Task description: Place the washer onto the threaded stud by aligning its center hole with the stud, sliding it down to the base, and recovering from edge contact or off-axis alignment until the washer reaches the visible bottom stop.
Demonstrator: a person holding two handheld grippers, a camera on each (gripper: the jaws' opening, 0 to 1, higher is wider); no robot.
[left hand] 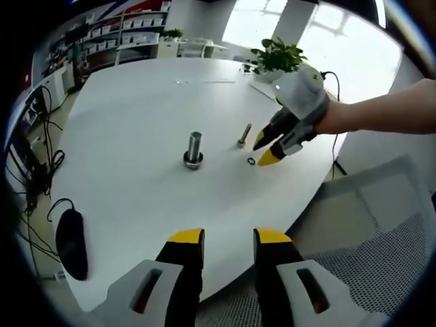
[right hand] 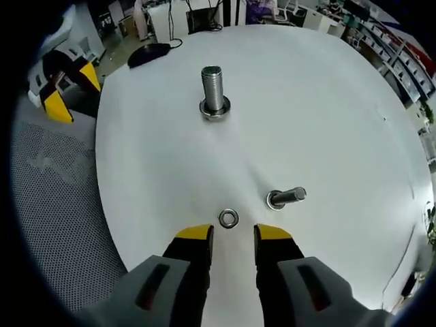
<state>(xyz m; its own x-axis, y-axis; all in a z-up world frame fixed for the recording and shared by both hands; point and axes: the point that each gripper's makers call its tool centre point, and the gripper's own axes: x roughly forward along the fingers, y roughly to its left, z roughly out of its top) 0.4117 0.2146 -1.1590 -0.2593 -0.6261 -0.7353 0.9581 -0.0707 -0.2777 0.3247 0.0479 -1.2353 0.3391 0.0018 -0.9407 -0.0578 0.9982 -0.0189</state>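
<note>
A threaded steel stud (right hand: 213, 87) stands upright on the round white table (right hand: 327, 102), with a flange at its base. A small washer (right hand: 227, 219) lies flat on the table, just ahead of my right gripper (right hand: 234, 235), which is open; its yellow tips stand on either side, not touching it. In the left gripper view the stud (left hand: 195, 147) is at mid-table, the washer (left hand: 251, 161) to its right, and the right gripper (left hand: 264, 150), held by a person's hand, hovers right beside it. My left gripper (left hand: 229, 238) is open and empty over the table's near edge.
A loose bolt (right hand: 286, 197) lies on its side near the washer. A black mouse (left hand: 71, 242) rests at the table's edge. A mesh chair (left hand: 381, 266) stands beside the table. A potted plant (left hand: 276, 54) sits at the far side.
</note>
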